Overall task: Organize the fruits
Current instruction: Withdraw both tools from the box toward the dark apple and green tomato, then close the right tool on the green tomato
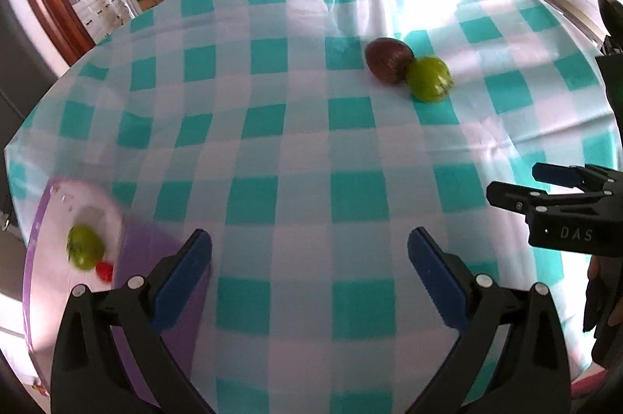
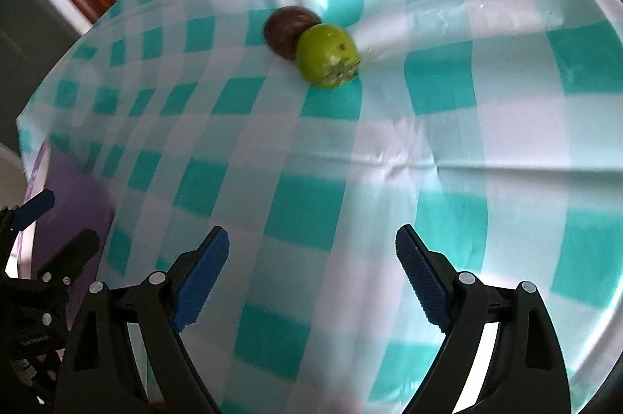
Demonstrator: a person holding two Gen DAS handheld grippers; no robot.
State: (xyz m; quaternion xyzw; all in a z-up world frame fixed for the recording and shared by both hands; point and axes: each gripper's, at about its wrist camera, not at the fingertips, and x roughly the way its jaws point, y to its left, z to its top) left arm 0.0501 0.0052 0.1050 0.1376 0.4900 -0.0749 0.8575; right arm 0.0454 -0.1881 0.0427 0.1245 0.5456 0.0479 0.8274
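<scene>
Left gripper [image 1: 309, 262] hangs low over the checked worktop [image 1: 311, 149], jaws wide apart, beside the purple bowl [image 1: 163, 258]. Right gripper [image 2: 311, 268] also gapes empty, aimed at the green fruit [image 2: 327, 55] touching the brown fruit [image 2: 282, 28] ahead.

We are reading the pale letters "DAS" on the black body of the right tool [image 1: 545, 192] in the left wrist view. In the right wrist view, small print is showing on the left tool [image 2: 58, 219], but we cannot read it.
</scene>
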